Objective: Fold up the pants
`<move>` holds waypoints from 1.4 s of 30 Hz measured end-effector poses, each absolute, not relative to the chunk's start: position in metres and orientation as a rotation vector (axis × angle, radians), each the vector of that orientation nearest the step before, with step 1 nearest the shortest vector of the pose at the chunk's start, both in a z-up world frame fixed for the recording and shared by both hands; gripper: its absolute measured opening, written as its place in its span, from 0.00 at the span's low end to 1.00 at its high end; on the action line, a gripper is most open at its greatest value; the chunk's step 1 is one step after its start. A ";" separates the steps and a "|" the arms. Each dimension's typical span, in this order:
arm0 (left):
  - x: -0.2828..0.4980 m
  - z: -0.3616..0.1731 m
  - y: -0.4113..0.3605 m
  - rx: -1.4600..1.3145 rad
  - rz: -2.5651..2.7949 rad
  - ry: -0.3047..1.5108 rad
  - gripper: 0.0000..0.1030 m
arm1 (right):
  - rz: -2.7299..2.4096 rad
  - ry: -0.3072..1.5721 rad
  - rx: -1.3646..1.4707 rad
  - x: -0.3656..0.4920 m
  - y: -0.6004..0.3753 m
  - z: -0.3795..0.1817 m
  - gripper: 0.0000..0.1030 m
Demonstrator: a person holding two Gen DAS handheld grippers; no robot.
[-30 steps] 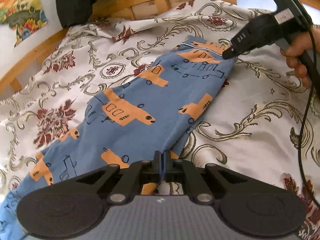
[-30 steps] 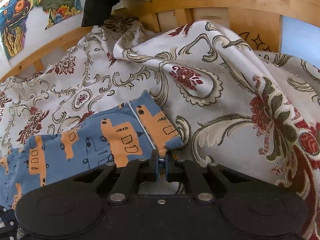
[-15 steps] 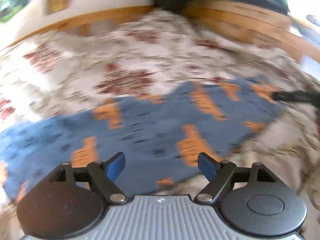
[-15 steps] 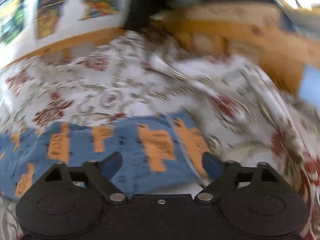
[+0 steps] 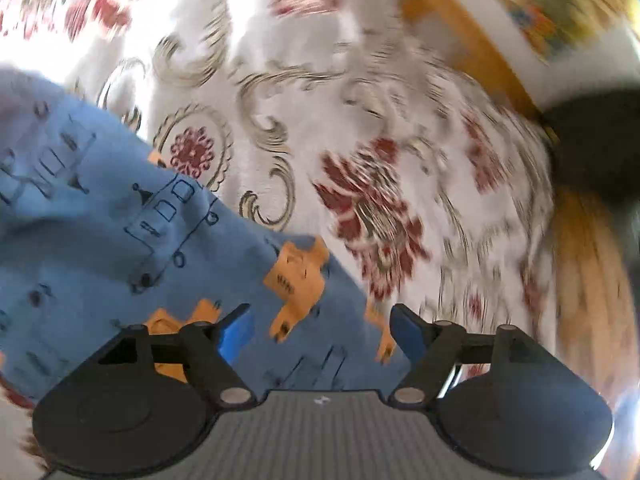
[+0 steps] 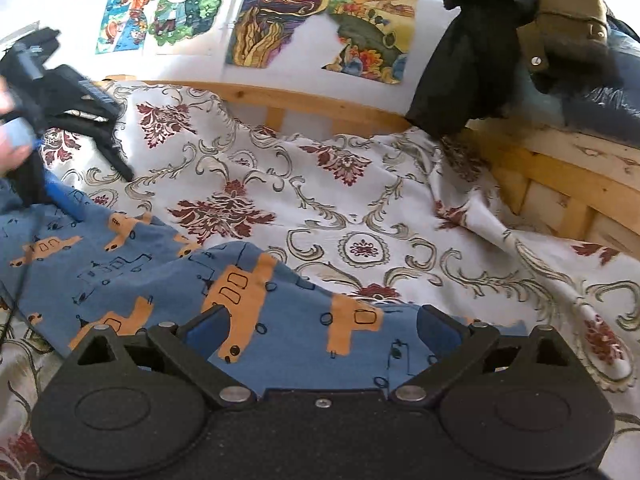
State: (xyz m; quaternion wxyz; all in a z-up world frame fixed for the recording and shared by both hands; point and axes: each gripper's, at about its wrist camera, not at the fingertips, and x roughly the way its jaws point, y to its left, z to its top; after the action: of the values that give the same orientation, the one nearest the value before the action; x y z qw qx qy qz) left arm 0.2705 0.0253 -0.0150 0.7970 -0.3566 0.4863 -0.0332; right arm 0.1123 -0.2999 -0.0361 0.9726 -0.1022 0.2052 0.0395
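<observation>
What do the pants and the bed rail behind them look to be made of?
Pants: soft matte knit, likely cotton; they rumple into rounded folds and carry a flat orange print. Bed rail: pale wood with visible grain and knots, lightly finished or bare.

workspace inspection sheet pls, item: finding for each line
surface: floral bedspread, rumpled at the right
job's things: blue pants with orange prints, lying creased on the bedspread
clutter: dark clothes draped on the wooden bed frame
grippers: left hand-held gripper open over the pants; right hand-held gripper open, holding nothing
cables: thin dark cable at far left
surroundings: colourful pictures on the wall
</observation>
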 end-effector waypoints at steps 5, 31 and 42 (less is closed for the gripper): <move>0.293 -0.047 0.029 -0.857 0.032 1.129 0.16 | 0.100 0.426 -0.197 0.122 -0.306 -0.044 0.94; 0.297 -0.084 0.051 -1.148 0.179 1.149 0.03 | 0.595 0.519 -0.259 0.293 -0.243 0.017 0.52; 0.258 -0.096 0.072 -1.087 -0.034 0.997 0.01 | 1.074 0.969 0.020 0.363 -0.196 -0.002 0.30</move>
State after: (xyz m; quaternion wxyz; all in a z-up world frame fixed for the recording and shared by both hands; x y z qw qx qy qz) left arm 0.2575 0.0717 -0.0961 0.7401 -0.4955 0.4545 -0.0153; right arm 0.3625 -0.1955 -0.0023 0.7495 0.0091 0.4434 0.4915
